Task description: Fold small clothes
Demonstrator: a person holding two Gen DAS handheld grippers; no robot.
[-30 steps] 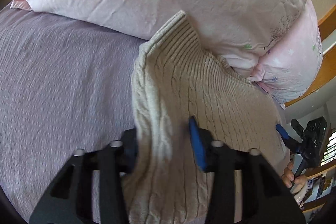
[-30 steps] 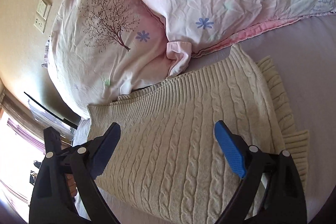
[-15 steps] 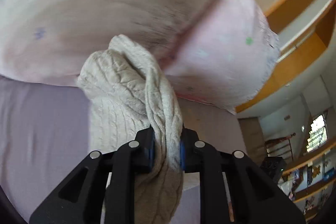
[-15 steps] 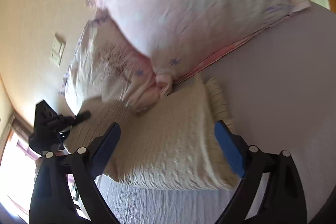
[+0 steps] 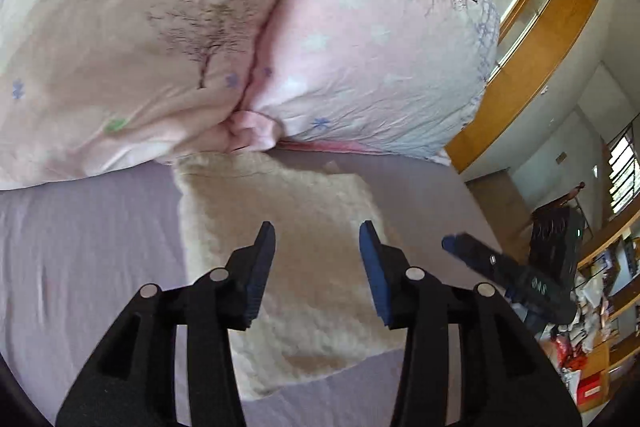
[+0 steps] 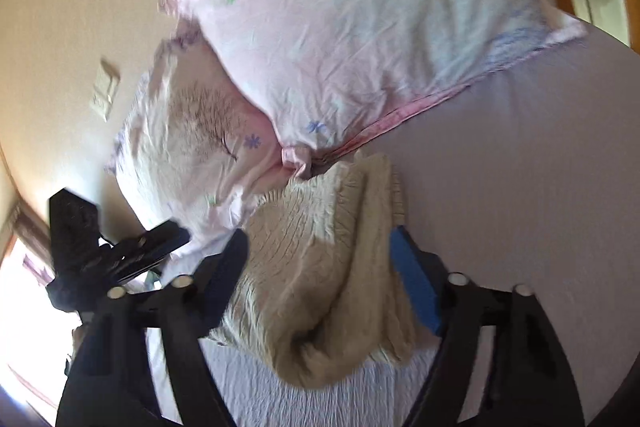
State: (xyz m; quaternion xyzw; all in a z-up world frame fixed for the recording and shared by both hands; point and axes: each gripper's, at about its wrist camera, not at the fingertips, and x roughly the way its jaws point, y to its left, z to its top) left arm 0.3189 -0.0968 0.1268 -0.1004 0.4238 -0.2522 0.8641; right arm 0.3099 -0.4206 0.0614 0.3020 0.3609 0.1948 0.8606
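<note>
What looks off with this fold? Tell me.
The sweater is bunched, not flat: its near edge puckers into a lumpy roll on the bed sheet, between the open right gripper. Its far end crowds the pillows.

Place: home bedroom.
Bed: lilac sheet (image 5: 88, 247).
Bedding: two pink floral pillows (image 5: 132, 39) at the head.
Wall: beige, with a switch plate (image 6: 105, 90).
Trim: wooden window frame (image 5: 536, 39).
</note>
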